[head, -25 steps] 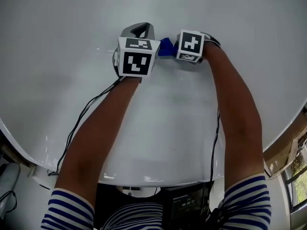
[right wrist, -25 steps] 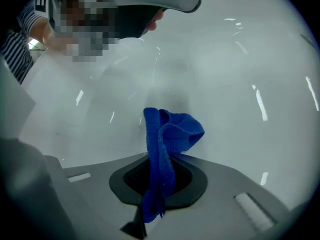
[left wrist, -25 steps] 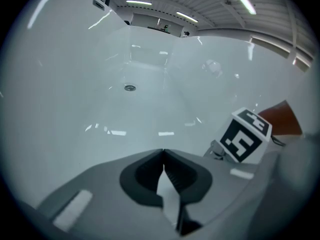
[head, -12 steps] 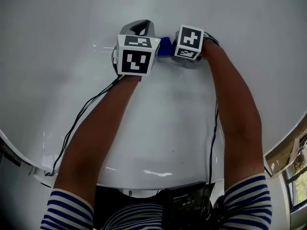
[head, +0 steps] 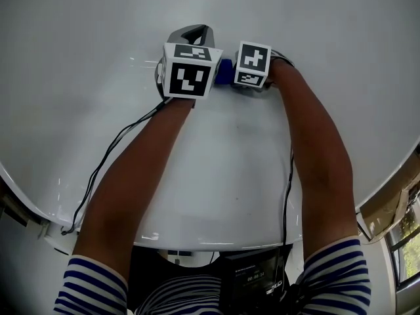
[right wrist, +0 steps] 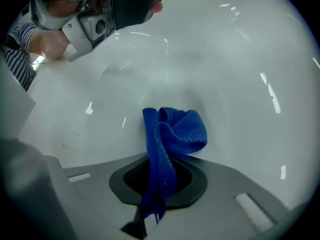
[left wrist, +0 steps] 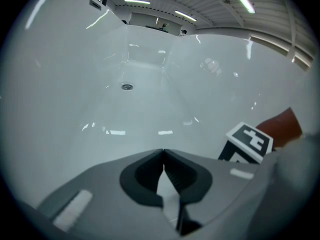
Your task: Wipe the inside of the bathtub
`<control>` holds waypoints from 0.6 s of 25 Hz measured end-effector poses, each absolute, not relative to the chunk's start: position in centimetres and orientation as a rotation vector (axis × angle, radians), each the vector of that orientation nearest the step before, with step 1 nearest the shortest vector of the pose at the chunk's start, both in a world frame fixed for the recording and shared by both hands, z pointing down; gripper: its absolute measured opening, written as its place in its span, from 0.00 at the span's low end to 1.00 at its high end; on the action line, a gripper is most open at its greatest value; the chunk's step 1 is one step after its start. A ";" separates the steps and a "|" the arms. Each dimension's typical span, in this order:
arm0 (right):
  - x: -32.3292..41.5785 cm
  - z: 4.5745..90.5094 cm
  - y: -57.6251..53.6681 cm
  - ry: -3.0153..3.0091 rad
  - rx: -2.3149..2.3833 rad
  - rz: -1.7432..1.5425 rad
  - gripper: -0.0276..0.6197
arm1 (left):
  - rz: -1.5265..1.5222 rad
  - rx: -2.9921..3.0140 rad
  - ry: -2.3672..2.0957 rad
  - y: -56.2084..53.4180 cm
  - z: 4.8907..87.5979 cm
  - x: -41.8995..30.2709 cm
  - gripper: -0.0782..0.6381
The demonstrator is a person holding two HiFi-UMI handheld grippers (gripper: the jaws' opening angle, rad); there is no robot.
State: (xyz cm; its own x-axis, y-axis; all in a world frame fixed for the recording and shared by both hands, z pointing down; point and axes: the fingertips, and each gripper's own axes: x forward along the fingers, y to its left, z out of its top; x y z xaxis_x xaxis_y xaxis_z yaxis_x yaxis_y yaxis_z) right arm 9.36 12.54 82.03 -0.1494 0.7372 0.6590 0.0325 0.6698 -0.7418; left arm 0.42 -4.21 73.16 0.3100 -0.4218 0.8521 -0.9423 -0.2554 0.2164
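I look down into a white bathtub (head: pixel 98 130). My right gripper (right wrist: pixel 161 156) is shut on a blue cloth (right wrist: pixel 172 134), whose bunched end presses on the tub's white wall. In the head view a bit of the blue cloth (head: pixel 224 72) shows between the two marker cubes. My left gripper (left wrist: pixel 163 151) is shut with nothing between its jaws and points along the tub toward the drain (left wrist: pixel 127 86). In the head view the left gripper (head: pixel 189 64) sits close beside the right gripper (head: pixel 252 65), both low inside the tub.
The tub's near rim (head: pixel 197 241) curves across the bottom of the head view. Black cables (head: pixel 108 159) trail from both grippers over the rim. The right gripper's marker cube (left wrist: pixel 247 143) shows in the left gripper view. Ceiling lights reflect on the glossy walls.
Both grippers have shifted slightly to the right and a little farther along the tub wall, the blue cloth moving with the right one. Both stay shut.
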 end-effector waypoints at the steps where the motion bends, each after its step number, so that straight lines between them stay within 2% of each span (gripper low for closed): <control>1: 9.4 81.6 12.8 -1.620 -0.644 0.694 0.11 | 0.875 1.827 -1.217 -4.2 72.8 0.5 0.11; 15: 10.7 72.0 17.7 -1.604 -0.660 0.725 0.11 | 0.914 1.828 -1.194 -1.0 65.3 0.8 0.11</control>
